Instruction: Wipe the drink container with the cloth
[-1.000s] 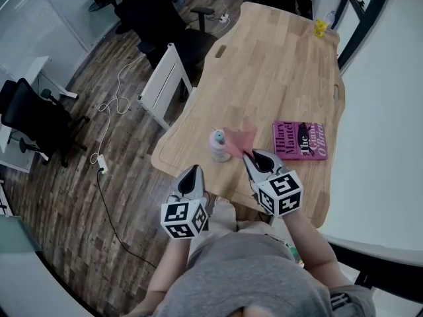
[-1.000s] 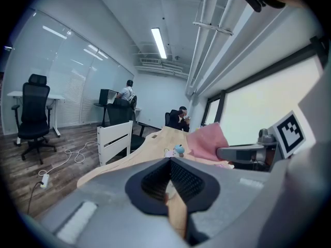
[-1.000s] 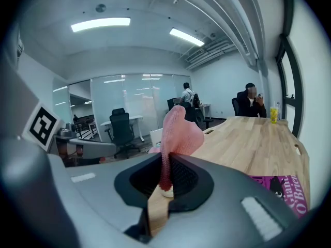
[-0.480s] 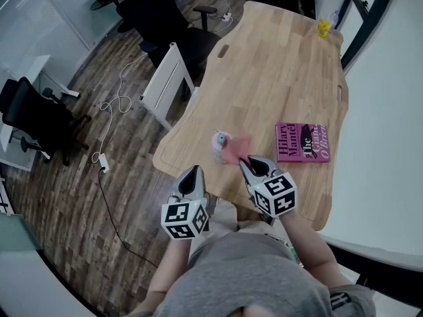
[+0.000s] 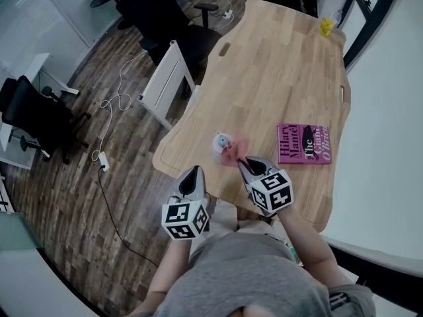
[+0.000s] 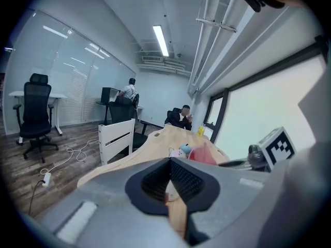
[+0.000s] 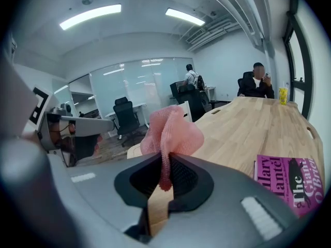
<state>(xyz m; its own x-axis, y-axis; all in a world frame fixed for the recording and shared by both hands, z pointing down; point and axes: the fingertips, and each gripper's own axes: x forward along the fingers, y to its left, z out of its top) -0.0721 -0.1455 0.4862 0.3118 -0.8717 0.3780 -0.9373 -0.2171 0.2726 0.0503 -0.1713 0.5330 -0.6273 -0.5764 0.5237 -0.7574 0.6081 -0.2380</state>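
Note:
A small pale drink container (image 5: 220, 142) with a pink-and-blue top stands near the front edge of the wooden table (image 5: 277, 71); it also shows small in the left gripper view (image 6: 179, 151). The pink cloth (image 5: 233, 152) (image 7: 169, 133) is pinched in my right gripper (image 5: 248, 165) (image 7: 165, 182), bunched up and held against the container's right side. My left gripper (image 5: 192, 179) (image 6: 168, 192) is shut and holds nothing, hanging off the table's front edge, short of the container.
A magenta book (image 5: 303, 143) (image 7: 290, 182) lies on the table to the right. A yellow cup (image 5: 325, 26) stands at the far end. A white chair (image 5: 166, 84) sits by the table's left edge, with black office chairs (image 5: 39, 119) and cables on the floor. People sit beyond the table's far end.
The cloth was spread out beside the container; it has gathered into a tighter bunch. My right gripper has drawn slightly back and left with it. The left gripper has stayed put.

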